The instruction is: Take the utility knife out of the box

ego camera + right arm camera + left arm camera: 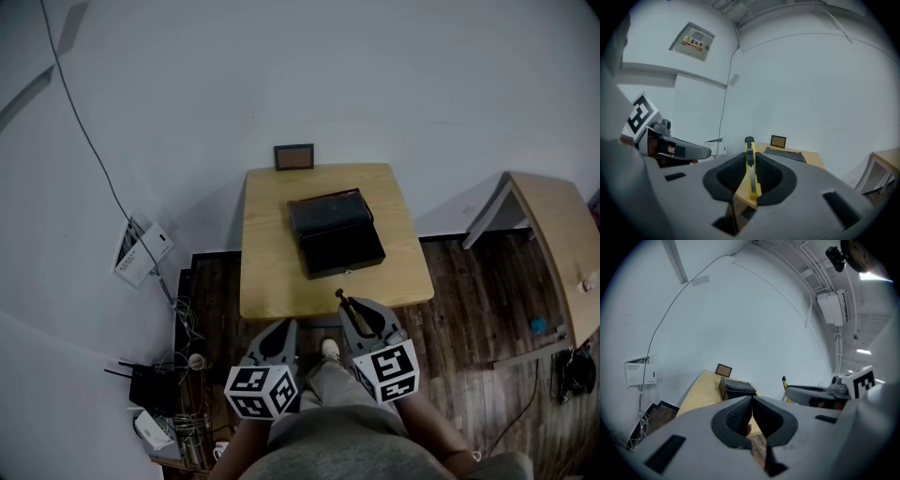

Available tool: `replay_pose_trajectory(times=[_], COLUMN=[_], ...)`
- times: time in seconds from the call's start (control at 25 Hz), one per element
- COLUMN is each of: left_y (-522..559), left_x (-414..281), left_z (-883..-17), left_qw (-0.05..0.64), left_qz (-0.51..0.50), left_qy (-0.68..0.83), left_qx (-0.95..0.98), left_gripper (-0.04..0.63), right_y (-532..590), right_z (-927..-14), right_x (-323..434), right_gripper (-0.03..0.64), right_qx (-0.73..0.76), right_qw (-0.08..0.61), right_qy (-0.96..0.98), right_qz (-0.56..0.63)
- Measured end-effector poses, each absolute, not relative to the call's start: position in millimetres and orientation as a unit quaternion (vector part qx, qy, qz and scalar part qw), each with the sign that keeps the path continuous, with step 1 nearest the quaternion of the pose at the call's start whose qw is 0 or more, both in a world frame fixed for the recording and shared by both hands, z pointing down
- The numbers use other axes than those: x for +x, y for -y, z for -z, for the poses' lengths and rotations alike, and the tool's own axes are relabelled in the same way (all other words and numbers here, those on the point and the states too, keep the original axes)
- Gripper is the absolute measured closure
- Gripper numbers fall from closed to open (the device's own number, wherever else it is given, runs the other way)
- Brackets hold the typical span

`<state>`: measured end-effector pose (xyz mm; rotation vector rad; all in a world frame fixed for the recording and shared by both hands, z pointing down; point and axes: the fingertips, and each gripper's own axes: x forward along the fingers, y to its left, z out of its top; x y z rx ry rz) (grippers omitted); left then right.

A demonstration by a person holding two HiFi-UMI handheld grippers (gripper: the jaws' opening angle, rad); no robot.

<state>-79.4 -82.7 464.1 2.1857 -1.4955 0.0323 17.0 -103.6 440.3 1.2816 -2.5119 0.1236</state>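
A black box [336, 232] lies in the middle of the small wooden table [272, 253]; its lid seems raised at the far side. Below the table's near edge, close to the person's body, my right gripper [352, 309] is shut on a yellow utility knife [750, 168]. The knife stands on edge between the pads, its dark tip [343, 300] pointing toward the table. My left gripper [278, 330] hangs beside it to the left, jaws shut [752, 401] with nothing between them. Both gripper views show the box [736, 389] [785, 153] some way ahead.
A small framed picture [293, 157] leans on the wall behind the table. A second wooden table [553, 234] stands at the right. Cables, a router [150, 384] and a white wall unit [141, 248] crowd the floor at the left. The person's shoe [330, 349] shows between the grippers.
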Motion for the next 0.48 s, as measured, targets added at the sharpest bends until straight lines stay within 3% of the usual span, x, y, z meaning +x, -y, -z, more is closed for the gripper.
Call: replay_pose_trajectory(times=[0.48], left_y=[90.8], left_x=[-80.8], left_z=[-465.2], left_qw=[0.246], left_qz=[-0.009], left_qy=[0.548], left_qx=[0.799], left_gripper=[0.591], right_y=[114.4], right_z=[-433.8], right_x=[11.6], right_gripper=[0.566], right_qx=[0.448], right_qw=[0.145], right_qy=[0.882], right_qz=[-0.035])
